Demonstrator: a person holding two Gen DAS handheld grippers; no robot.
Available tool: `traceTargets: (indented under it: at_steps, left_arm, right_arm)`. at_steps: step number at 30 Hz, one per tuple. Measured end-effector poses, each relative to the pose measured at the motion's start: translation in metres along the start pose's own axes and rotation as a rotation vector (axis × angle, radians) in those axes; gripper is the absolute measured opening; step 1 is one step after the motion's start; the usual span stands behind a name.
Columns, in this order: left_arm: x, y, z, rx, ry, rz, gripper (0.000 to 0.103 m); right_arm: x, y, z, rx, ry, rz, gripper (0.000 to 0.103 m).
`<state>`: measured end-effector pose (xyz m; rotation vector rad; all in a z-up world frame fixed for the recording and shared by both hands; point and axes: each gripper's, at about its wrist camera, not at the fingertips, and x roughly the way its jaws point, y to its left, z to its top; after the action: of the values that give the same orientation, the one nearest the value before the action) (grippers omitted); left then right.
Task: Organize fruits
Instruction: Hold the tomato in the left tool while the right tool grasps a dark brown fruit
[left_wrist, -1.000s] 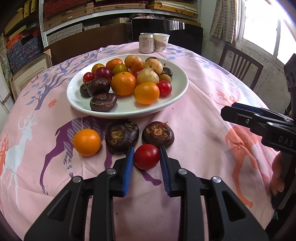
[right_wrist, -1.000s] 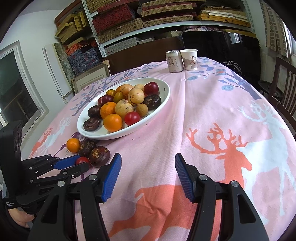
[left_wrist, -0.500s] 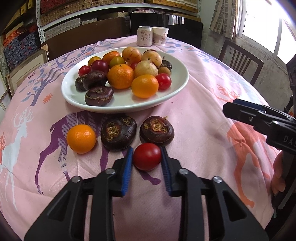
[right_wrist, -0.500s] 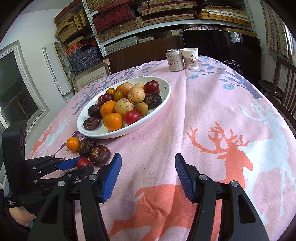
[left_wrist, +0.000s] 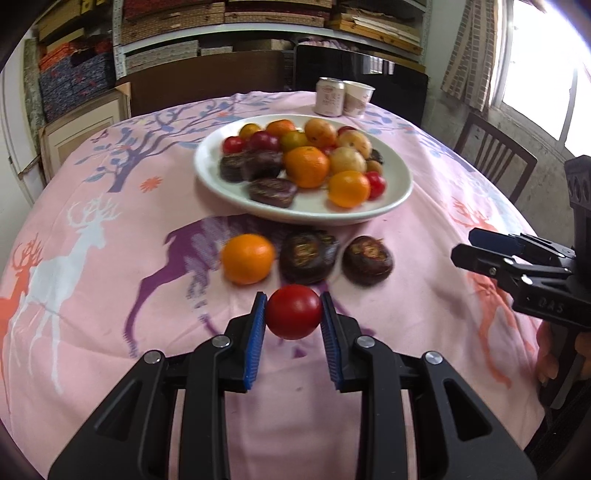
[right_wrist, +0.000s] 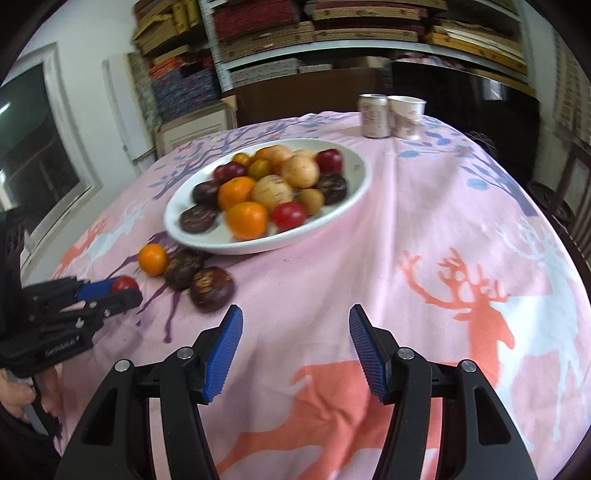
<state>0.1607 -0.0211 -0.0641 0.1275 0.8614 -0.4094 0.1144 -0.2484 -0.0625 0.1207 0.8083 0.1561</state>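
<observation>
- Tomato (left_wrist: 293, 312), red, one: pinched between the blue pads of my left gripper (left_wrist: 293, 321), seemingly just clear of the pink tablecloth (left_wrist: 110, 295).
- Right gripper (right_wrist: 295, 343): jaws spread, nothing between them, idle over the cloth.
- White plate (left_wrist: 400, 184): already piled with oranges, tomatoes, pale round fruit and dark fruit; I judge most of the sorting done.
- Loose fruit, three: one orange (left_wrist: 247, 258) and two dark brown fruits (left_wrist: 308, 254) (left_wrist: 367, 260), in a row just before the plate.
- Remaining, as I judge: plate this tomato, then those three.
</observation>
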Motion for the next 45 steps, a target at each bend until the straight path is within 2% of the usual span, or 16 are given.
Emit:
traceTargets:
  at_steps: [3,7,15,22,24,26,45]
  left_arm:
    - [-0.002,0.016,-0.004,-0.053,-0.002,-0.005,0.028]
    - [-0.004,0.017,-0.006,-0.060,-0.015,-0.014,0.028]
    - [-0.005,0.020,-0.006,-0.079,-0.027,-0.042,0.028]
    - [-0.003,0.019,-0.006,-0.082,-0.021,-0.048,0.028]
    - [-0.002,0.019,-0.006,-0.082,-0.017,-0.047,0.028]
    - [-0.001,0.019,-0.006,-0.082,-0.013,-0.045,0.028]
    - [0.000,0.019,-0.006,-0.081,-0.009,-0.035,0.028]
  right_arm:
    - [0.009,0.023,0.002,-0.050,0.038,0.051,0.061]
    - [0.023,0.050,0.009,-0.119,0.067,0.048,0.061]
    - [0.053,0.059,0.021,-0.102,0.142,0.062,0.060]
    - [0.063,0.061,0.027,-0.106,0.144,0.044,0.059]
    - [0.065,0.061,0.027,-0.104,0.152,0.050,0.046]
    - [0.066,0.061,0.027,-0.101,0.153,0.065,0.043]
    - [0.042,0.052,0.018,-0.067,0.105,0.088,0.042]
